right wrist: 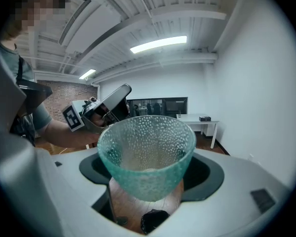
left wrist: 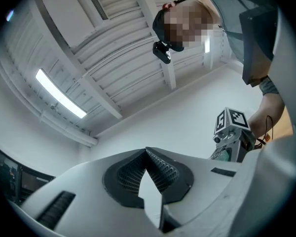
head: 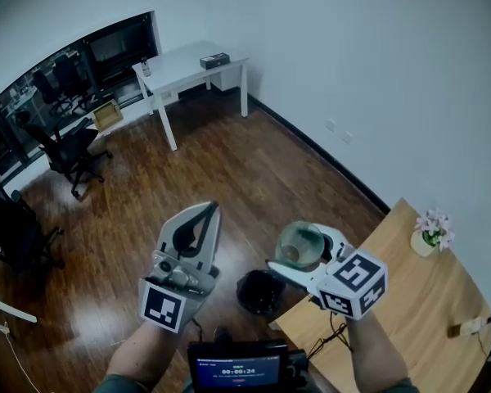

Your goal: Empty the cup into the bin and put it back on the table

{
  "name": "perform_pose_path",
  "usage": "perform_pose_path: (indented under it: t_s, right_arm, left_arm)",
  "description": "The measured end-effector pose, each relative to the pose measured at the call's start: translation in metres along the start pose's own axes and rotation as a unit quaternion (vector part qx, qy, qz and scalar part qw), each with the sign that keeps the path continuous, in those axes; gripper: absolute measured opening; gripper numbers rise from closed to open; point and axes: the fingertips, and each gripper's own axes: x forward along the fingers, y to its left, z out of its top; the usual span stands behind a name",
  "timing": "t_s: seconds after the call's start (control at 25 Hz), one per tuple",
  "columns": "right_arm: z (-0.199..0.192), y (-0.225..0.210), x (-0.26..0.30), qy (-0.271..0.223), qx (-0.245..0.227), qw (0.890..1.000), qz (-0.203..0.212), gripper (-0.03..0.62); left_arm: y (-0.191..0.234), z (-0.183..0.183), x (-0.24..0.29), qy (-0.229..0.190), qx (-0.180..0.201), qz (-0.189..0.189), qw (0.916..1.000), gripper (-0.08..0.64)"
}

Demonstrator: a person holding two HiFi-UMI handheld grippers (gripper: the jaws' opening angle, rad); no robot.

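Observation:
A green dimpled glass cup [head: 301,244] is held in the air above the floor, with my right gripper [head: 304,250] shut on its sides. In the right gripper view the cup [right wrist: 145,149] fills the gap between the jaws of the right gripper [right wrist: 145,179]. I cannot tell what it holds. The black bin [head: 260,291] stands on the floor just below and left of the cup, and its rim [right wrist: 155,221] shows under the cup. My left gripper [head: 211,211] is raised to the left, shut and empty, with its tips [left wrist: 147,151] meeting and pointing at the ceiling.
A wooden table [head: 409,318] lies at the lower right with a small flower pot [head: 432,232] near its far edge. A white desk [head: 188,65] and black office chairs [head: 69,150] stand far across the wood floor. A screen device [head: 239,368] sits at my chest.

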Motion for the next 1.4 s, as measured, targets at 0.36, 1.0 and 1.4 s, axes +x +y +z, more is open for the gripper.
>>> perform_pose_path:
  t_s: [0.36,1.0,1.4]
  right_arm:
    - [0.003,-0.040,0.006,0.018,0.020,0.996,-0.085,0.391]
    - [-0.022,-0.099,-0.001,0.163,-0.033,0.964,-0.208,0.391]
    - [-0.021,-0.116,-0.001,0.218,-0.093,0.945,-0.224,0.391]
  left_arm:
    - [0.011,-0.030,0.016,-0.019,-0.061,-0.047,0.9968,0.003]
    - [0.010,-0.082,0.031,-0.011,-0.136,-0.081,0.9873,0.003]
    - [0.015,-0.104,0.029,0.015,-0.157,-0.061,0.9857,0.003]
